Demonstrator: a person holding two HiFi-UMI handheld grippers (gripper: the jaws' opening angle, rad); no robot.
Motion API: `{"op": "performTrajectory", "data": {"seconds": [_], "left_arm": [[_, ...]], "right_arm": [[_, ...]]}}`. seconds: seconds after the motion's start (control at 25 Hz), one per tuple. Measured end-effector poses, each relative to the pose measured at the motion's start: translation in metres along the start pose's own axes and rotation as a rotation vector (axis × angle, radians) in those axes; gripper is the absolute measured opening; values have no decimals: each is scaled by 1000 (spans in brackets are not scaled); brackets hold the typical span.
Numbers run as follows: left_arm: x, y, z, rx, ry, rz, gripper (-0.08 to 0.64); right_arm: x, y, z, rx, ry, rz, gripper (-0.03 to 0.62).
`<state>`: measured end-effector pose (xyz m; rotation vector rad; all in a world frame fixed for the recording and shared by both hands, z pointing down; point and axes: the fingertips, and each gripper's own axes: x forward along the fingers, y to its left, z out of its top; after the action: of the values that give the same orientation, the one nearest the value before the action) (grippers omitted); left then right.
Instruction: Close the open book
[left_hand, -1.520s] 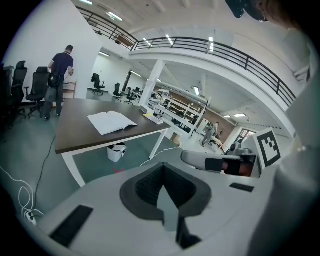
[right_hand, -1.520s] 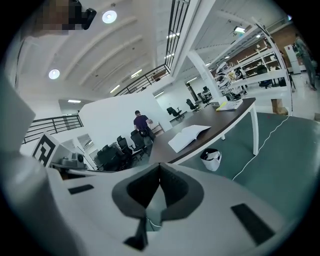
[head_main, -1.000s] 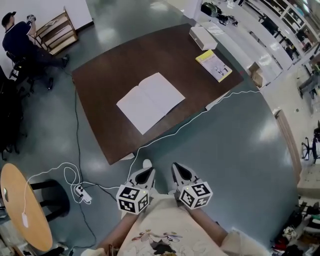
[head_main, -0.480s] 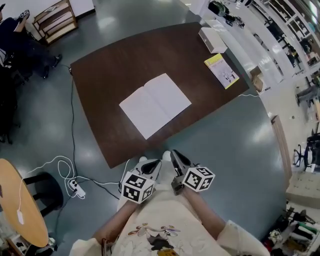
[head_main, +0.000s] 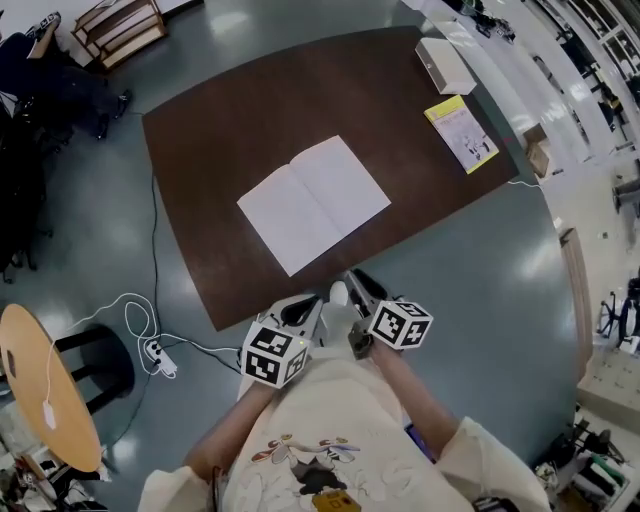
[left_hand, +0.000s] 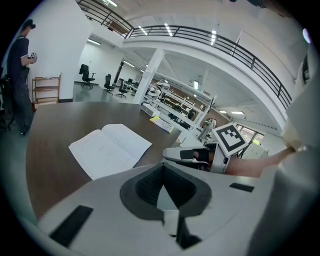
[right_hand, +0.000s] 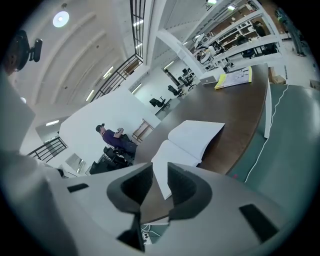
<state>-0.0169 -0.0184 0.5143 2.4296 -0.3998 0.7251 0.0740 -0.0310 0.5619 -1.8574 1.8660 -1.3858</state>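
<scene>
dark brown wood surface (head_main: 210, 140), seen from above, carrying an open book (head_main: 313, 203). the book lies flat with both white pages up, a little nearer the person's edge than the far one, its spine running obliquely. a yellow booklet (head_main: 461, 132) and a white box (head_main: 445, 65) lie along the far right edge, well apart from the book. the left tongs (head_main: 303, 308) and right tongs (head_main: 358, 283) hang side by side in front of the person's body. they are over the grey-green floor (head_main: 480, 270), just beside the surface's near edge. both point toward the book and neither touches it. left tongs: jaws pressed together, tip to tip, with nothing between them. right tongs: jaws parted and opening, a narrow gap between the pads. nothing lies in the gap, and the book's near corner shows beyond it. the left gripper view shows the right tongs just beside the left, on its right. a white cable (head_main: 125, 325) loops over the floor to a power strip (head_main: 160, 358) at the left. another person in dark clothes (head_main: 45, 75) is at the far left of the room, well apart from the surface.
</scene>
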Motion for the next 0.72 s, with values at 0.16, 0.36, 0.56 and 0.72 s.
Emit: {"op": "performTrajectory", "data": {"seconds": [0.16, 0.36, 0.56, 0.72], "left_arm": [[23, 4, 9, -4, 17, 35, 5], [42, 14, 22, -37, 24, 88, 5], [57, 23, 31, -65, 9, 143, 5], [60, 31, 36, -84, 9, 181, 5]], "right_arm": [[10, -33, 9, 37, 14, -23, 95], [31, -71, 26, 88, 31, -24, 132], [52, -111, 39, 123, 60, -36, 137], [70, -129, 43, 155, 74, -34, 147]]}}
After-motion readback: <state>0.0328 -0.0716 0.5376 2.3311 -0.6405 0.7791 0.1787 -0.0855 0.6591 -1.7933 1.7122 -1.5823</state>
